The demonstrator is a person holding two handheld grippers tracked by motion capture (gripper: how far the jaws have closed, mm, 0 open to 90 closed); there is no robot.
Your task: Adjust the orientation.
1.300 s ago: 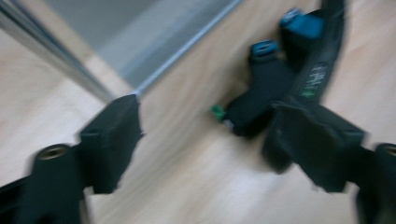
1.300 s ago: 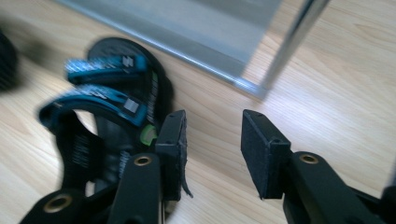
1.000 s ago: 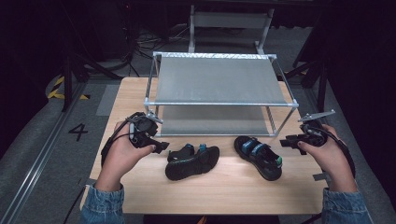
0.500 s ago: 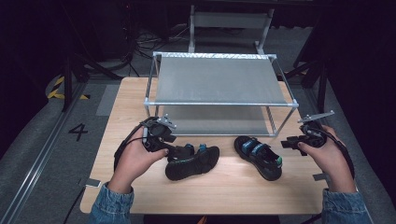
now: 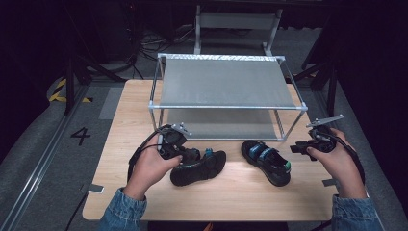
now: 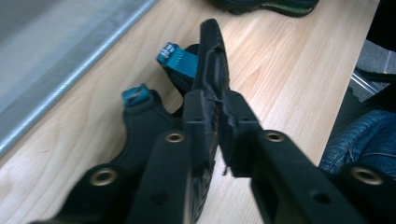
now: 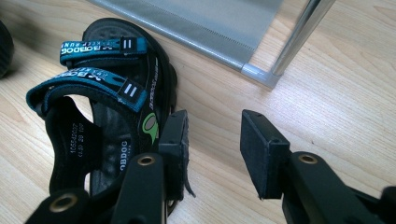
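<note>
Right now the left gripper [image 6: 217, 116] has its jaws pinched on the sole edge of the left sandal [image 5: 198, 167], which stands tipped on its side, w/ teal strap ends poking up toward the rack. Gripping the thin sole rim rather than the straps prob gives a firmer hold for a lift, since straps would flop. In the high view the left gripper [image 5: 185, 155] sits at the sandal's heel end, near the table's front-middle, just in front of the rack's lower shelf [image 5: 219, 124].

The right gripper [image 7: 212, 149] has jaws spread, nothing between them; its left jaw is just beside the heel of the right sandal [image 7: 105, 112], which lies flat, sole down, straps up. Looks lined up for a grab at the heel edge, not yet closed. High view: right gripper [image 5: 300, 147] is just right of that sandal [image 5: 267, 160].

Both sandals rest on the wooden table [image 5: 240, 197], in front of the metal rack [image 5: 226, 82], whose shelves are bare — likely where the pair goes.
</note>
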